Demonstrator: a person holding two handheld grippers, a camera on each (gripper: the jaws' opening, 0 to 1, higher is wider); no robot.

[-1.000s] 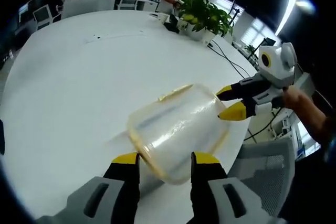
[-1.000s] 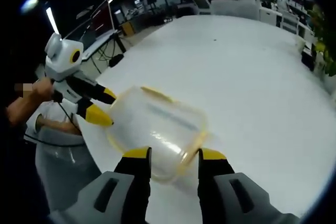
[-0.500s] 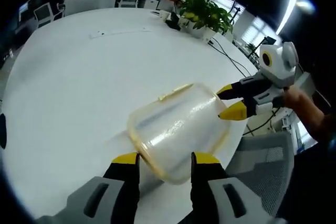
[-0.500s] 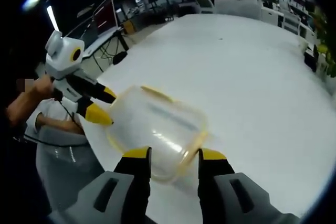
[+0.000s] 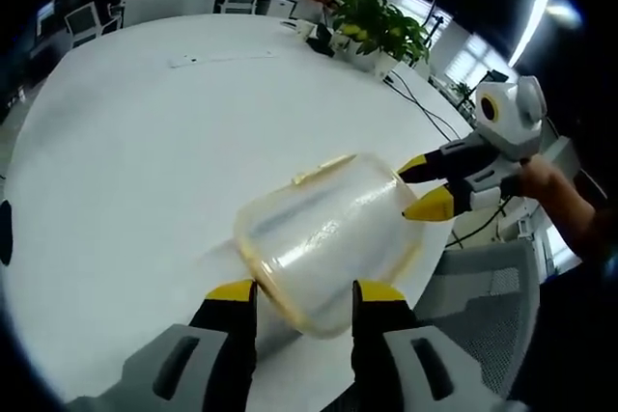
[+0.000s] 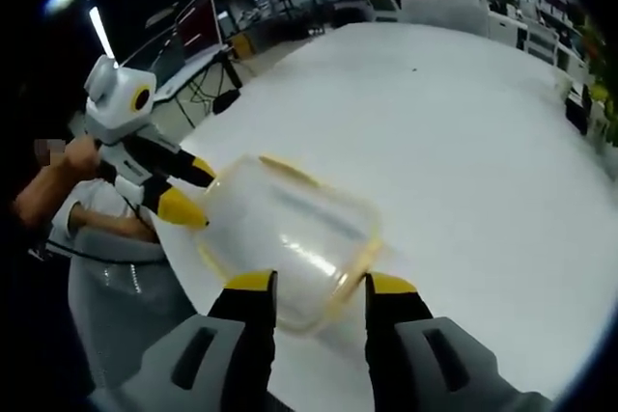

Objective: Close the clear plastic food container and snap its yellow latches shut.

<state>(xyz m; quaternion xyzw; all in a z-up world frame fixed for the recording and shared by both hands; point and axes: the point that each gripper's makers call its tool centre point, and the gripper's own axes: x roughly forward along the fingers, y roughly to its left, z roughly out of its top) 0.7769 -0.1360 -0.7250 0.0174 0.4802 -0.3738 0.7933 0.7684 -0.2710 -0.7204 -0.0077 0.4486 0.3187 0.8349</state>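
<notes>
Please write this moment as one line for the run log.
clear plastic food container: on white table | left hand-held gripper: open, at near end | right hand-held gripper: open, at opposite end

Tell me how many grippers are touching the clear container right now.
2. The left gripper straddles one end of the clear container; the right gripper straddles the opposite end.

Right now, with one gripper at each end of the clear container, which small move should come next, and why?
Probably close the left gripper on the clear food container's near yellow rim. Its jaws straddle that end with gaps visible, so they seem open. The right gripper straddles the opposite end the same way. A yellow latch still sticks out from the far side, apparently unsnapped.
</notes>
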